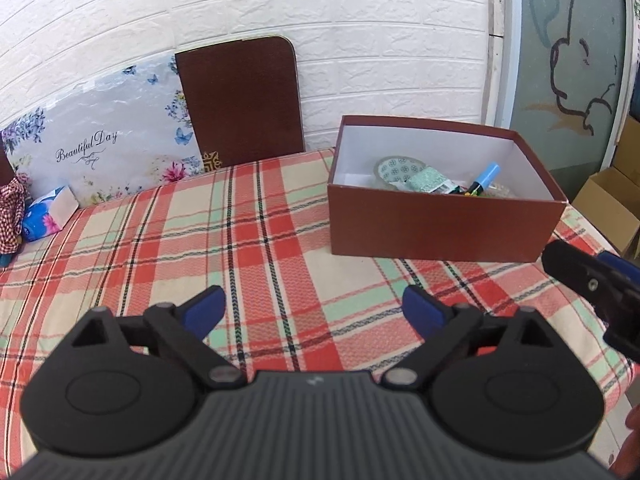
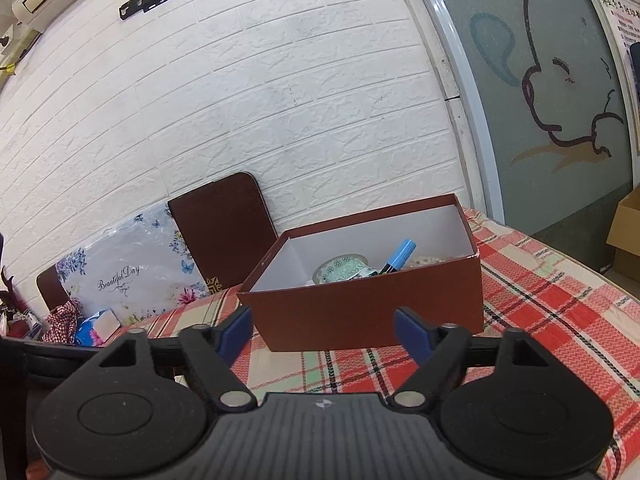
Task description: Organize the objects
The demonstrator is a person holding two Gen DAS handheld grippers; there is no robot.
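A white brick-pattern wall (image 1: pixel 360 40) fills the background, with a frosted glass door (image 1: pixel 568 72) bearing a cartoon outline to its right. Below them a plaid cloth (image 1: pixel 260 240) in red, cream and green covers the counter. Leaning on the wall at the far edge stand a floral board (image 1: pixel 104 152) lettered "Beautiful Day" and, overlapping its right side, a brown board (image 1: pixel 244 100).

On the right part of the cloth sits a red-brown box (image 1: pixel 440 228), open at the top and white inside. In it lie a roll of patterned tape (image 1: pixel 400 168), a marker with a light-blue cap (image 1: pixel 486 178) leaning against the contents, and some pale small items at the right that are too blurred to name.

The left hand-held gripper (image 1: pixel 314 308) hangs over bare cloth, left of and nearer than the box, jaws spread wide with nothing between its blue pads (image 1: pixel 206 310). The right hand-held gripper (image 2: pixel 322 330) points at the near wall of the box, jaws likewise wide and empty; its tip also shows at the right edge of the left wrist view.

At the far left of the counter lie a blue tissue pack (image 1: pixel 48 214) and a red checked cloth (image 1: pixel 12 212). A cardboard carton (image 1: pixel 612 204) stands on the floor beyond the right edge.
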